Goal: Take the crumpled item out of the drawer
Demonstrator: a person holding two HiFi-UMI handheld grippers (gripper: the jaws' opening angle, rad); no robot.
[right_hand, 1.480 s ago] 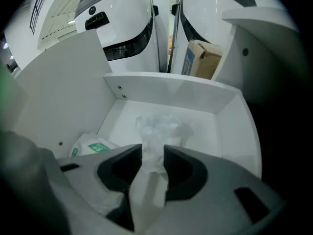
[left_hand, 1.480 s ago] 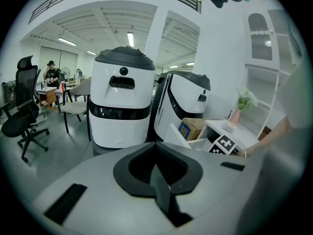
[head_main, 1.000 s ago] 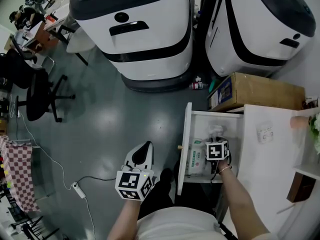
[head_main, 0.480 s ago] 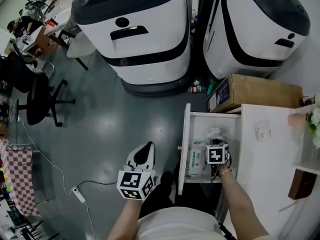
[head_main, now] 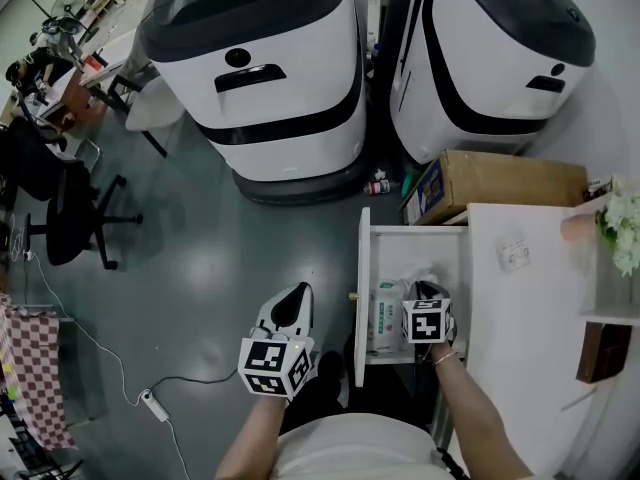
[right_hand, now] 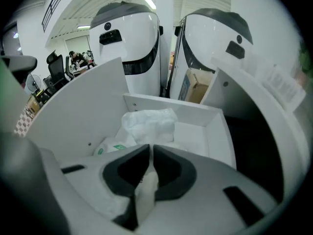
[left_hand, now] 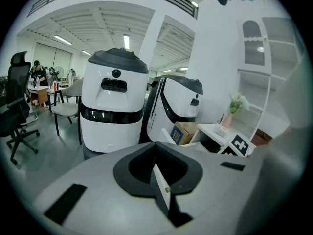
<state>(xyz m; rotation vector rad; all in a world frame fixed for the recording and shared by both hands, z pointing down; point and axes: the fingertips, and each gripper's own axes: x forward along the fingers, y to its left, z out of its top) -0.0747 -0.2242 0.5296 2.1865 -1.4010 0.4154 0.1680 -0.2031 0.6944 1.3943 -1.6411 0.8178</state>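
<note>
The white drawer [head_main: 362,268] stands pulled out of the white cabinet [head_main: 520,298]. Crumpled white plastic [right_hand: 146,124] lies at the drawer's back [head_main: 421,271], beside a white packet with green print [right_hand: 108,148]. My right gripper [right_hand: 150,148] is down inside the drawer [head_main: 428,293]. Its jaws are closing, nearly together, and they pinch a white crumpled piece [right_hand: 143,192]. My left gripper [head_main: 293,294] hangs over the grey floor left of the drawer, shut and holding nothing [left_hand: 156,146].
Two large white and black machines [head_main: 270,58] [head_main: 490,48] stand beyond the drawer. A cardboard box [head_main: 500,180] sits on the floor behind the cabinet. A cable and plug [head_main: 150,398] lie on the floor at left, with office chairs [head_main: 60,198] farther left.
My right gripper has drawn back a little toward the drawer's near end. The left gripper has hardly moved. The head view has shifted slightly.
</note>
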